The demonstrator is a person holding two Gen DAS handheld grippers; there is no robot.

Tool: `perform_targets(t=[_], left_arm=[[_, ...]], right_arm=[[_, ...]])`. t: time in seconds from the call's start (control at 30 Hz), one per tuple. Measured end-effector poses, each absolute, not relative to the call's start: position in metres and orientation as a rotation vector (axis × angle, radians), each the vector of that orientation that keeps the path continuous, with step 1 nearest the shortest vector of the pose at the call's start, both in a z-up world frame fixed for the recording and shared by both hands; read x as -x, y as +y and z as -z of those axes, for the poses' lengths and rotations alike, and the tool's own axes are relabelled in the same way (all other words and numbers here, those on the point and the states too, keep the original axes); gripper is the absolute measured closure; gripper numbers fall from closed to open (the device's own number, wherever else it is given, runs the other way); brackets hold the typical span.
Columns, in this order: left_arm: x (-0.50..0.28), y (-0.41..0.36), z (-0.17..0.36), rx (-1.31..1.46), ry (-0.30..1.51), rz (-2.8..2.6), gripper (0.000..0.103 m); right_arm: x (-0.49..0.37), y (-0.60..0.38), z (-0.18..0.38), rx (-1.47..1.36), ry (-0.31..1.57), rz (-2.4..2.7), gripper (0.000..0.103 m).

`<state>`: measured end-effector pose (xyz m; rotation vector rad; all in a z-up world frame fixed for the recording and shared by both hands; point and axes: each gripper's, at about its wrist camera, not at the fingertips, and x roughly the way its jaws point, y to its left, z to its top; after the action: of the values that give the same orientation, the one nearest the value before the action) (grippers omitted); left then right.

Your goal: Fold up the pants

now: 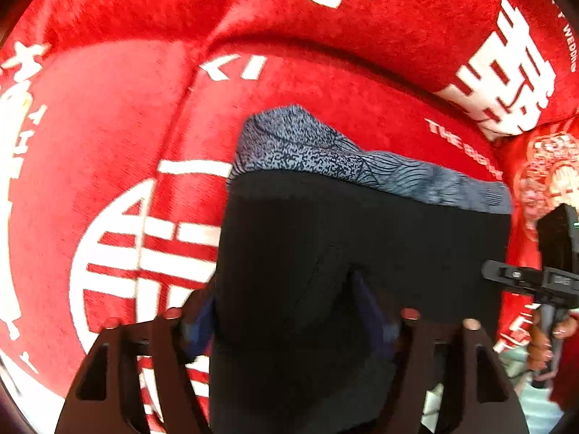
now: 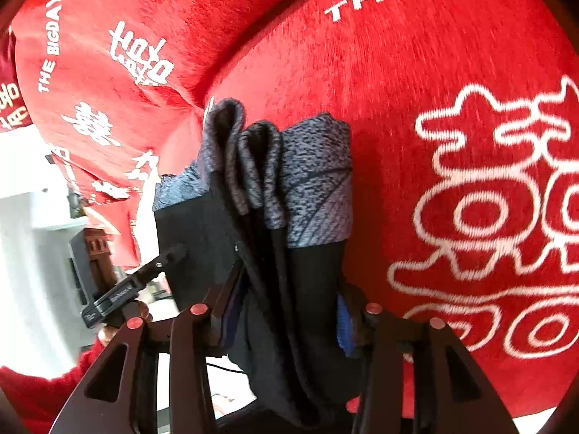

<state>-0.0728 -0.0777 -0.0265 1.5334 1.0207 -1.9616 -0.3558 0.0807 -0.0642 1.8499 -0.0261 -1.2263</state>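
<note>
Both wrist views are bright and heavily saturated, the red cover (image 1: 108, 115) glowing almost flat. Fisheye bending curves the printed lettering toward dark corners. The black pants (image 1: 362, 246) swallow all detail. A white area at the right wrist view's left edge is blown out; edges smear slightly.

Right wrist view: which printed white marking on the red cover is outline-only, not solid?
The large character right of the pants, drawn in hollow white outlines. The "THE BIGDAY" lettering and small characters at upper left are solid white.
</note>
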Motion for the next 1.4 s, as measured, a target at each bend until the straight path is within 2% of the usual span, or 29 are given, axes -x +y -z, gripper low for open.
perform_targets(t=[0.07,0.23,0.3,0.4,0.67,0.83,0.87,0.9,0.97,1.4], left_arm=[[0.073,-0.078,0.028,-1.529,0.988,1.945,0.017],[0.071,-0.078,0.02,-1.514,0.881,1.943,0.016],[0.069,-0.077,0.014,-1.517,0.828,1.926,0.016],[0.063,-0.075,0.003,-1.525,0.781,1.918,0.016],[0.049,-0.051,-0.013,-1.61,0.736,1.882,0.016],[0.043,-0.03,-0.03,-1.63,0.747,1.899,0.016],[0.042,-0.026,-0.034,-1.634,0.744,1.907,0.015],[0.042,-0.022,-0.038,-1.642,0.74,1.914,0.0],[0.039,-0.014,-0.049,-1.644,0.708,1.936,0.0],[0.011,0.013,-0.089,-1.698,0.556,1.948,0.0]], right_arm=[[0.353,0.077,0.066,-1.854,0.014,1.267,0.045],[0.344,0.071,0.05,-1.81,0.197,1.425,0.033],[0.34,0.073,0.044,-1.78,0.3,1.493,0.021],[0.336,0.081,0.04,-1.763,0.379,1.556,0.021],[0.329,0.118,0.03,-1.856,0.321,1.649,0.021],[0.309,0.128,0.003,-1.831,0.351,1.722,0.014],[0.305,0.131,-0.003,-1.826,0.344,1.728,0.011],[0.302,0.133,-0.009,-1.82,0.337,1.735,0.005],[0.292,0.136,-0.022,-1.796,0.327,1.755,0.0],[0.222,0.121,-0.069,-1.743,0.447,1.841,0.0]])
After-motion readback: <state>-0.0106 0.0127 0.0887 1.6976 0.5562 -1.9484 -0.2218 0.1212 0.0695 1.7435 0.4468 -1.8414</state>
